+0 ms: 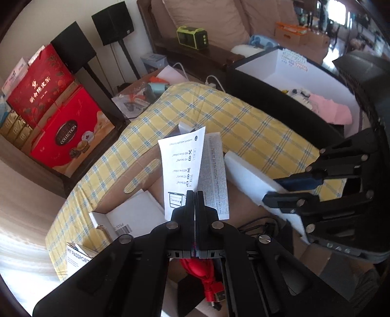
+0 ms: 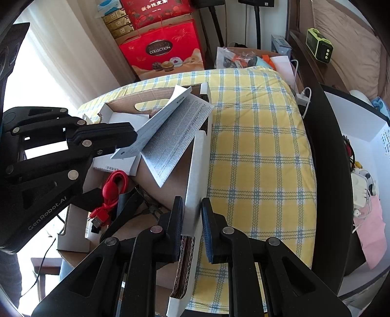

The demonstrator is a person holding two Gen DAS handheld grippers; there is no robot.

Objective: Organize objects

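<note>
Folded leaflet (image 1: 195, 170) pinched at lower edge by left gripper (image 1: 195, 197), fingers fully closed on paper; leaflet held above open cardboard box (image 2: 170, 175). White box flap (image 2: 195, 175) straddled by right gripper (image 2: 192, 214), fingers narrow, one each side; contact with flap cannot be told. Red cable (image 2: 114, 185) seen inside box. Box set on yellow checked cloth (image 2: 256, 151).

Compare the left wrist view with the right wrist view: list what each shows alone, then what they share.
Left wrist only: the leaflet's diagram side, and two black speakers.

Right wrist only: the right gripper's jaws straddling the white box flap, and earphones in the white bin.

Shared: the left gripper shut on the leaflet, the red cable, the yellow checked cloth, and the green radio.
</note>
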